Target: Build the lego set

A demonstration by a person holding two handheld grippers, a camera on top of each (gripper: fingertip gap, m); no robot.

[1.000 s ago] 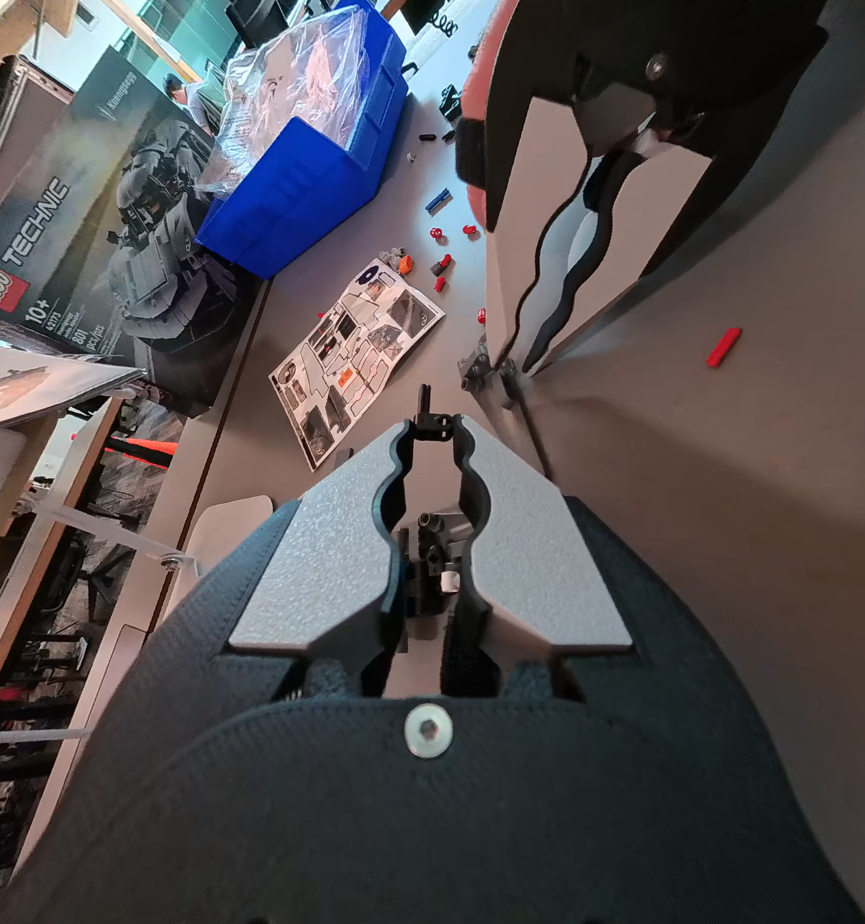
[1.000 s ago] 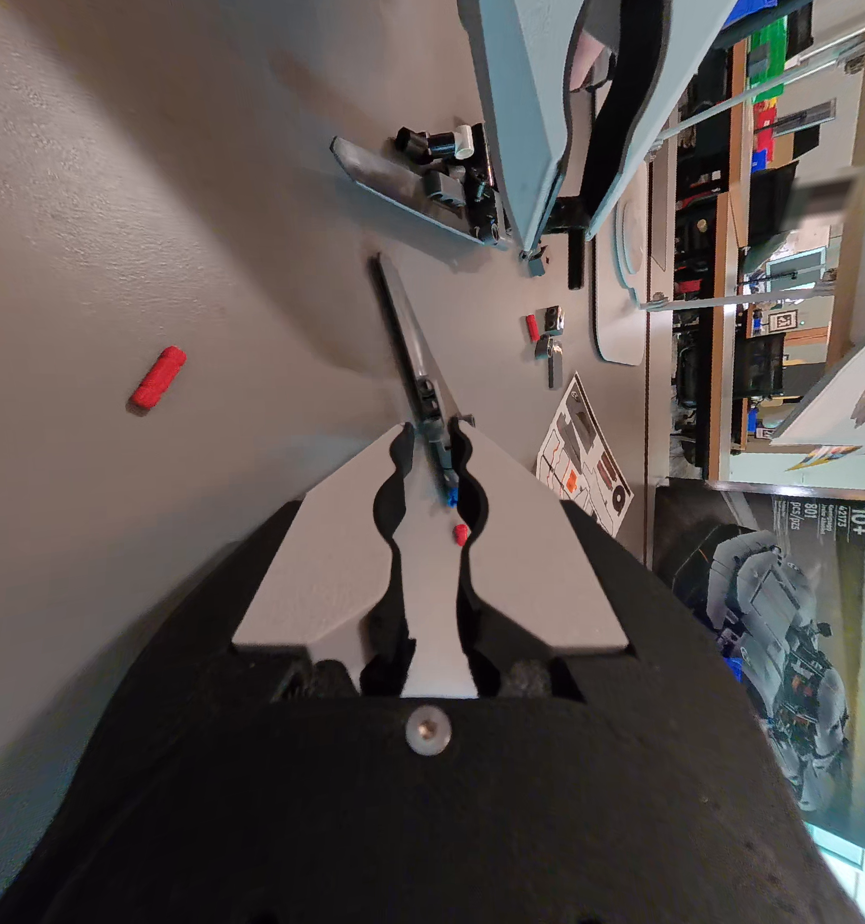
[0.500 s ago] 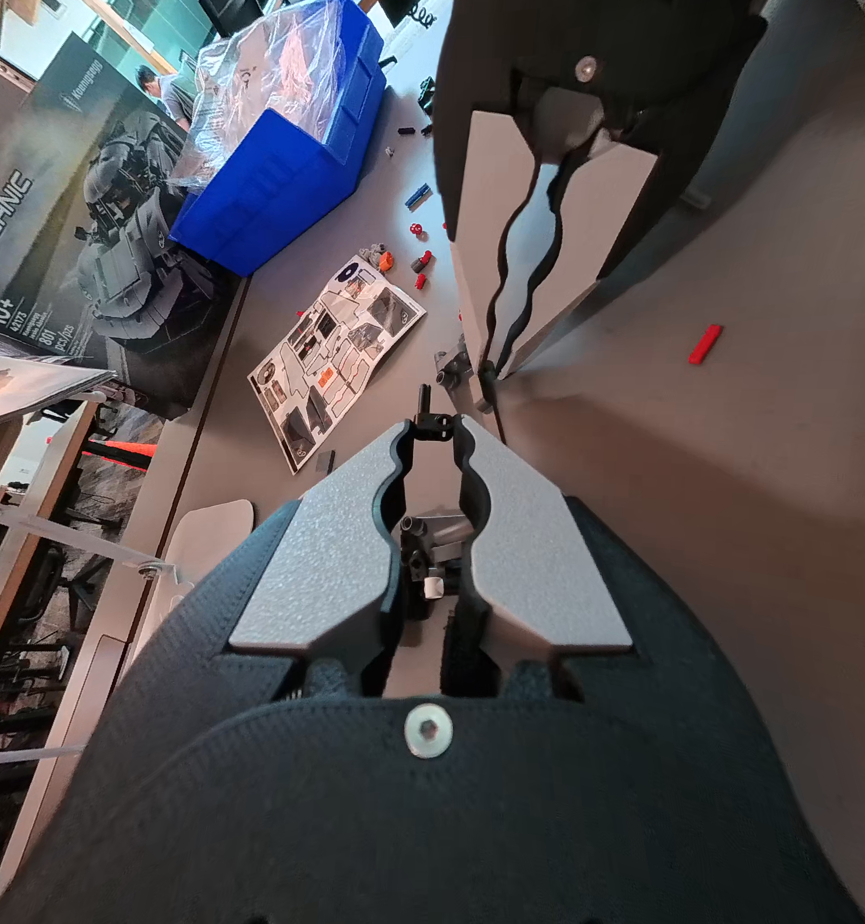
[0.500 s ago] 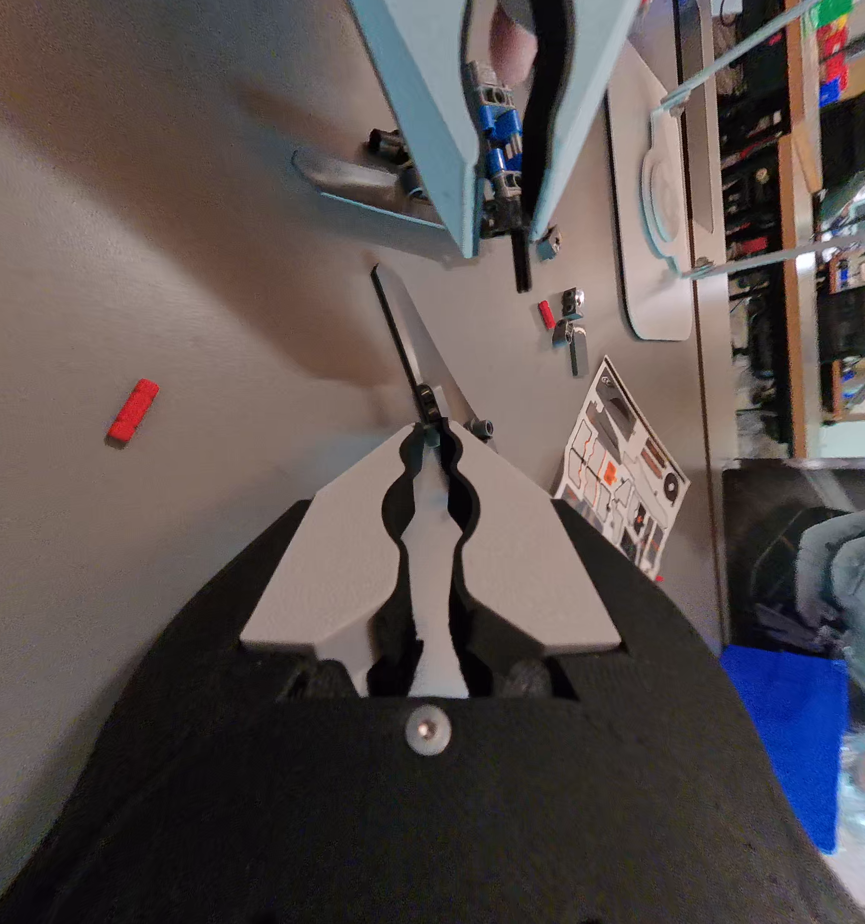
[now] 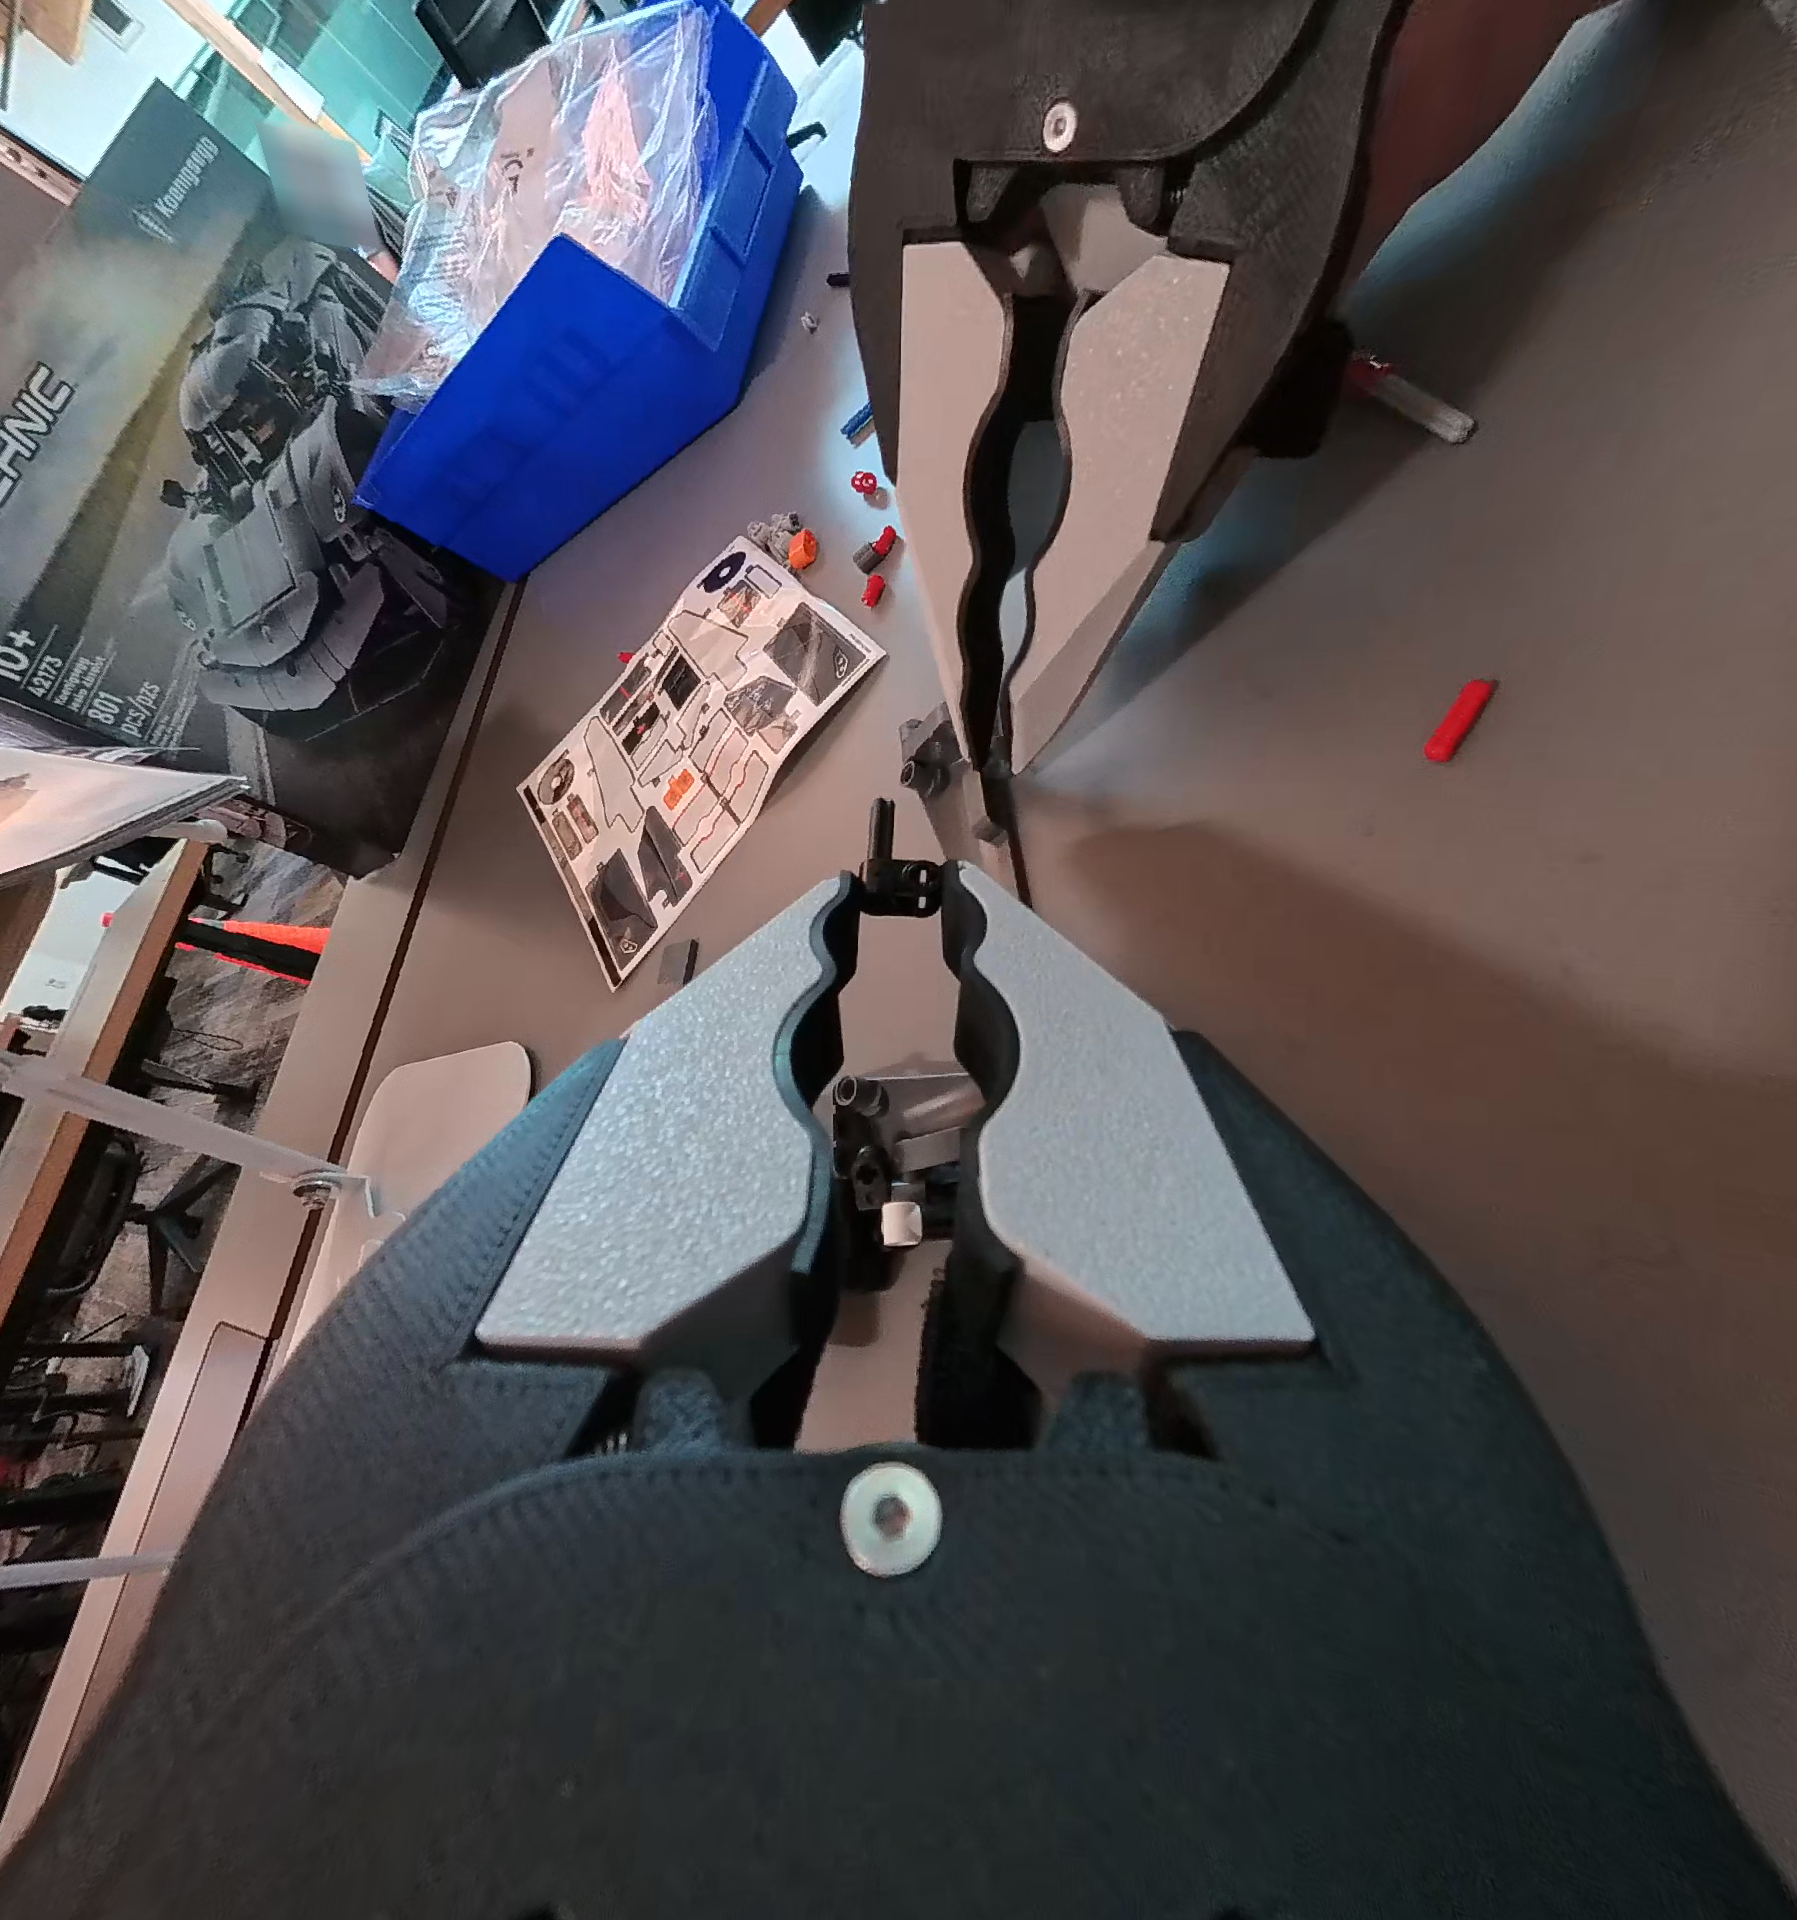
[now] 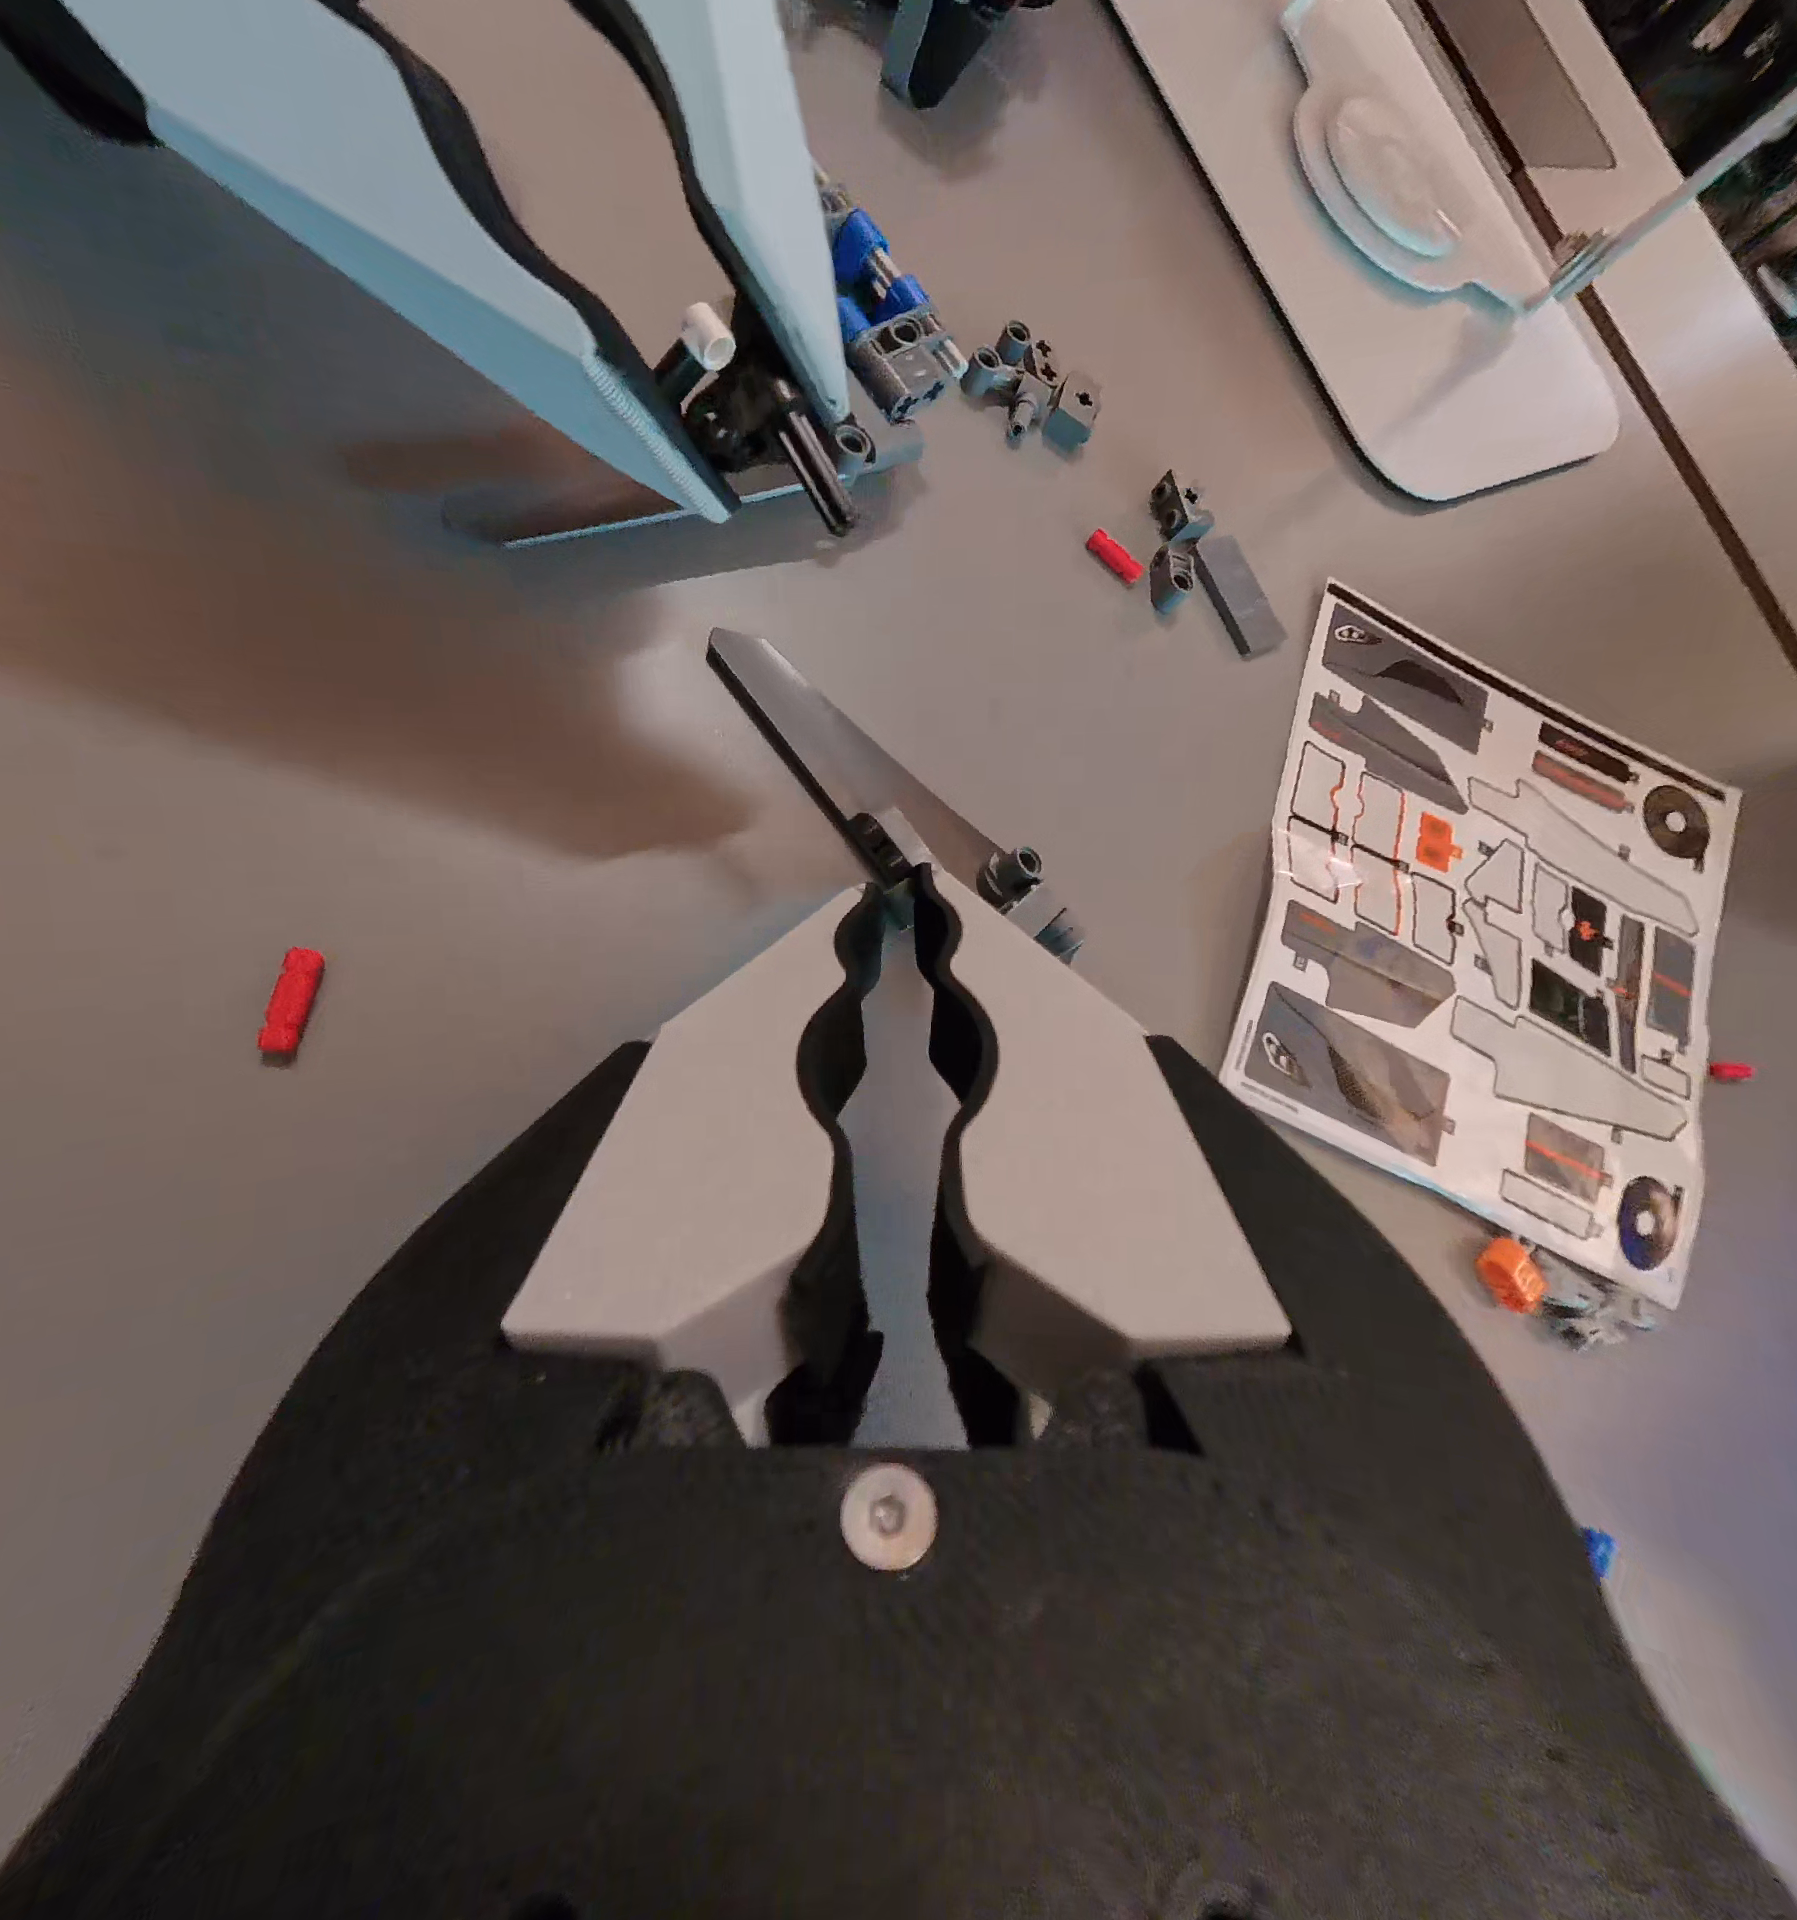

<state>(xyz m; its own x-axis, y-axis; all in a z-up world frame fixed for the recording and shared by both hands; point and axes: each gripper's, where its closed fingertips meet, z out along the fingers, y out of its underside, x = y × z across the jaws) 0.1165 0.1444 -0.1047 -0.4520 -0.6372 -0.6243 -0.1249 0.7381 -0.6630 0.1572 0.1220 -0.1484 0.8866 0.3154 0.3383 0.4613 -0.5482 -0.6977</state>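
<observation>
We see the long flat dark-grey lego panel (image 6: 852,764) pinched at its near end by our right gripper (image 6: 899,899), angled above the grey table (image 6: 458,1039). Our left gripper (image 5: 899,883) clamps a small black lego assembly (image 5: 899,883). A red lego pin (image 6: 291,1000) lies left.

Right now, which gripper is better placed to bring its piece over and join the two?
Probably the right gripper. It pinches only the end of a light grey panel, easy to swing across. The left gripper is clamped on the bulkier black assembly, better kept steady.
</observation>
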